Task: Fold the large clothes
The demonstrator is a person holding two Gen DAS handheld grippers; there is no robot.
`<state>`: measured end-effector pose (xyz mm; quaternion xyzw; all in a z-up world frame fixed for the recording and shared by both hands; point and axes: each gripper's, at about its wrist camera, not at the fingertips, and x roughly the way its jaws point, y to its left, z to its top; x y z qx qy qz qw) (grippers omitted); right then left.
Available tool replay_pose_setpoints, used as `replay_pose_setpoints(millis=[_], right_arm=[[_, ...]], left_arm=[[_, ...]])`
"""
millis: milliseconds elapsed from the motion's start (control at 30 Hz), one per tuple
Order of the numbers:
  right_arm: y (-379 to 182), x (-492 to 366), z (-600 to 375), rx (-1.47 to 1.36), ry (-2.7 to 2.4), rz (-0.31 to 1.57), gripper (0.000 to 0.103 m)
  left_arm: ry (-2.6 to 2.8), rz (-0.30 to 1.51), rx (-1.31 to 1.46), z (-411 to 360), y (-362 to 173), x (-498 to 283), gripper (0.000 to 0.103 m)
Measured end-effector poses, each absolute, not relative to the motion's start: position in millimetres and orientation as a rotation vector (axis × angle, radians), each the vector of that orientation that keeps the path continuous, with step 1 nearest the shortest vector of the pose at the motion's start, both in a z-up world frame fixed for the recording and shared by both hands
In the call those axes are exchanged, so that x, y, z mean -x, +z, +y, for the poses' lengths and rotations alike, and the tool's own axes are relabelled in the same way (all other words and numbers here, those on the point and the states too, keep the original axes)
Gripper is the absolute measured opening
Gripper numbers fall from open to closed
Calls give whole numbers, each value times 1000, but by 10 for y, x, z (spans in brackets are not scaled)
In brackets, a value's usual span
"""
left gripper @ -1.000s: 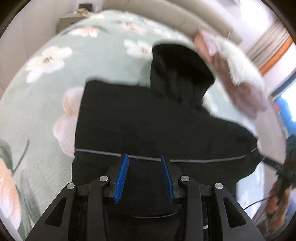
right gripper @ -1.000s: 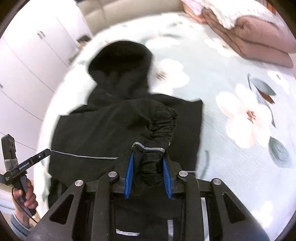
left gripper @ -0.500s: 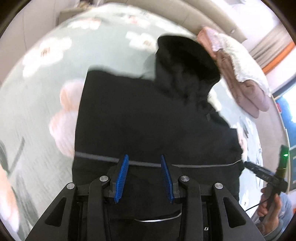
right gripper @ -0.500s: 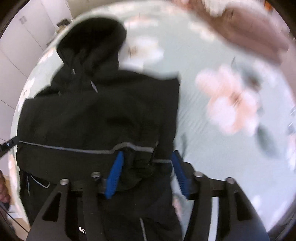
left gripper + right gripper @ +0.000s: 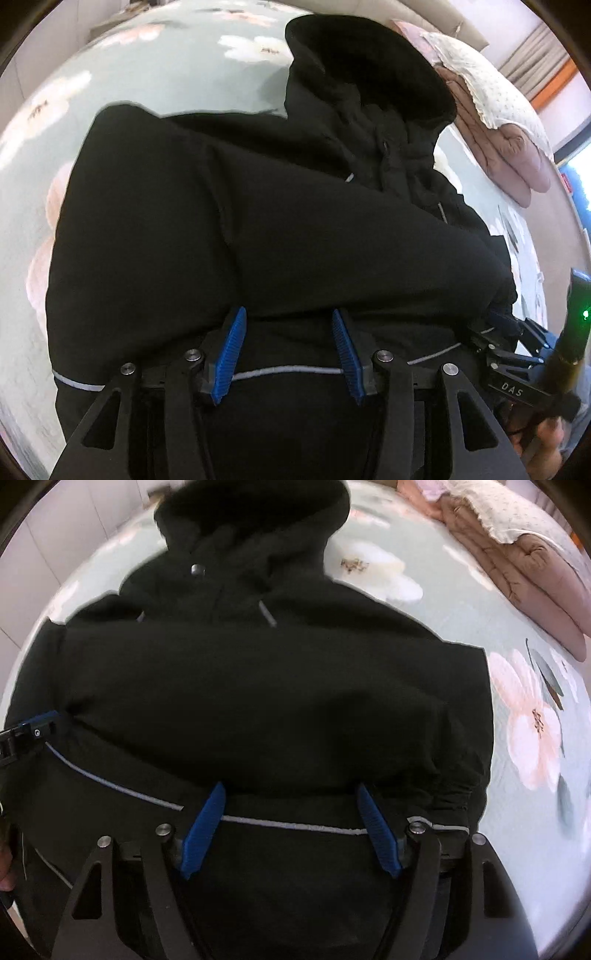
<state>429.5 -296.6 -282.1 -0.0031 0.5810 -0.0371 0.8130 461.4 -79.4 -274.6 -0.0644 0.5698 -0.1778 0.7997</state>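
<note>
A large black hooded jacket lies flat on a bed, hood pointing away, both sleeves folded across its body. It fills the right wrist view too. A grey reflective stripe runs across its lower part. My left gripper is open low over the jacket, its blue pads astride the folded sleeve's edge. My right gripper is open wide, just above the other sleeve and the stripe, holding nothing. The right gripper also shows at the right edge of the left wrist view.
The bed has a pale green floral cover. A folded pink quilt with a white blanket on it lies at the far right of the bed. White cupboards stand beyond the bed's left side.
My right gripper let go of the sleeve cuff it held and opened wide; the sleeve now lies across the jacket. Both grippers have moved closer and lower over the jacket.
</note>
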Motion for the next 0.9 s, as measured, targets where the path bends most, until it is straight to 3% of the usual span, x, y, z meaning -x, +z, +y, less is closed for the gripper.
replay_pose_setpoints(millis=[133, 267, 333, 467, 633, 767, 900], right_arm=[[-2582, -4261, -3076, -23, -62, 1258, 63], [-2164, -4075, -3338, -92, -64, 1172, 63], [-2224, -4091, -3375, -59, -115, 1198, 63], [-2652, -4118, -3497, -36, -155, 1318, 65], [-2573, -4301, -3416, 67, -112, 1384, 66], [-2009, -4431, -3654, -112, -40, 1322, 63], [-1482, -4889, -3886, -216, -52, 1154, 63]], left_arm=[[-427, 1167, 70, -826, -2469, -4518, 49], [-419, 1076, 145, -585, -2114, -4454, 49], [-375, 1067, 163, -459, -2112, -4493, 49], [-310, 1220, 154, -390, -2636, -4745, 48], [-443, 1187, 104, -532, -2320, -4800, 48], [-518, 1056, 171, -540, -1722, -5011, 49], [-484, 994, 158, -731, -1494, -5673, 52]])
